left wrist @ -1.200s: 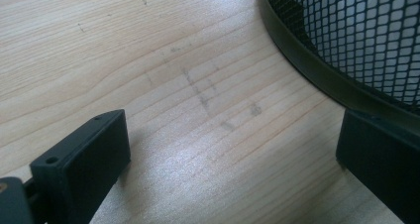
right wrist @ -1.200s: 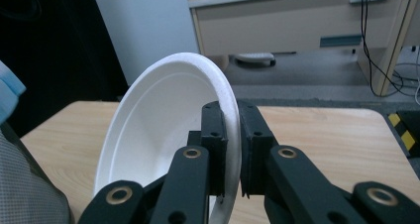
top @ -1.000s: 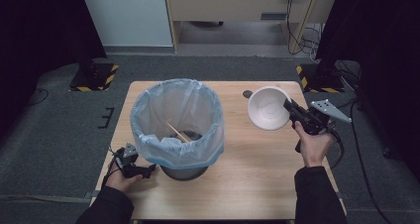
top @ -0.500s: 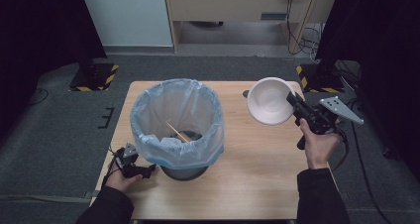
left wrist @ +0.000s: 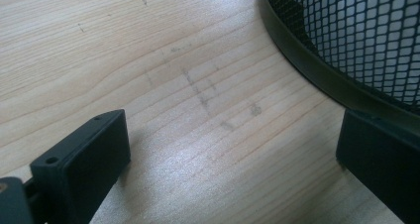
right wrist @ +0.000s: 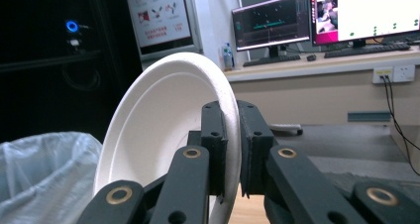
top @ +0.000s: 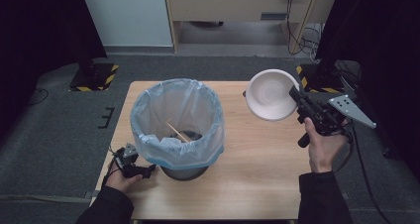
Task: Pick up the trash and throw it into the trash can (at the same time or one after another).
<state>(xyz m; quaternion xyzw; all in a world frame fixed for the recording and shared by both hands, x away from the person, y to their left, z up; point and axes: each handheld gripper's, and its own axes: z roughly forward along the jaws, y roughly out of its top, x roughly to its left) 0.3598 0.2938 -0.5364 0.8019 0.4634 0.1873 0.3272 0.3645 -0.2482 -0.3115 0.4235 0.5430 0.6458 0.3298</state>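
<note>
A white paper bowl (top: 270,94) hangs tilted above the table's far right, its hollow turned toward the bin. My right gripper (top: 297,97) is shut on its rim; in the right gripper view the rim (right wrist: 229,135) is pinched between the two black jaws. A black mesh waste bin with a pale blue liner (top: 177,121) stands mid-table, with wooden sticks (top: 178,133) inside. My left gripper (top: 143,170) rests low on the table at the bin's near-left base. In the left gripper view its fingers (left wrist: 86,162) stand wide apart over bare wood, the mesh wall (left wrist: 356,40) just beyond the right one.
The wooden table (top: 257,179) has free surface on its near right. A small dark object (top: 244,93) lies by the far edge, partly behind the bowl. Desks with monitors (right wrist: 317,18) stand beyond.
My right gripper has lifted the bowl off the table and tipped it up, drifting slightly right. The left hand has stayed put by the bin.
</note>
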